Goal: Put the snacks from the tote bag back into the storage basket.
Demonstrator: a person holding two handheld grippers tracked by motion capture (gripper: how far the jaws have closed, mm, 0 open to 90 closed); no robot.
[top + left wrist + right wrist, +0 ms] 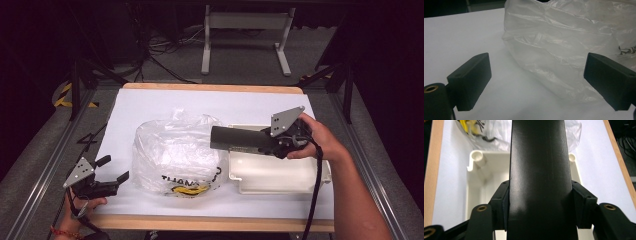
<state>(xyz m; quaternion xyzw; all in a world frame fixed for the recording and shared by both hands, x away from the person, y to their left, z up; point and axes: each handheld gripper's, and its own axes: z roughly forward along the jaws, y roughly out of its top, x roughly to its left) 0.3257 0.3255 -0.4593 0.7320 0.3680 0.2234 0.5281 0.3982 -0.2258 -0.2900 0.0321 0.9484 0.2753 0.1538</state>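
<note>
Grip looks solid on the right gripper (265,142): both jaws are clamped on one end of a dark flat bar (235,139). It reads as stiff and smooth, so probably a bit slippery, and it's held by the end, so I'd guess it wants to droop. Long axis runs roughly 3 to 9 o'clock, free end pointing at 9, hovering over the white tray (280,172) and poking at the crinkly plastic bag (175,152), which is soft and floppy. Left gripper (111,171) sits at the bag's 8 o'clock, jaws wide apart, holding nothing.
</note>
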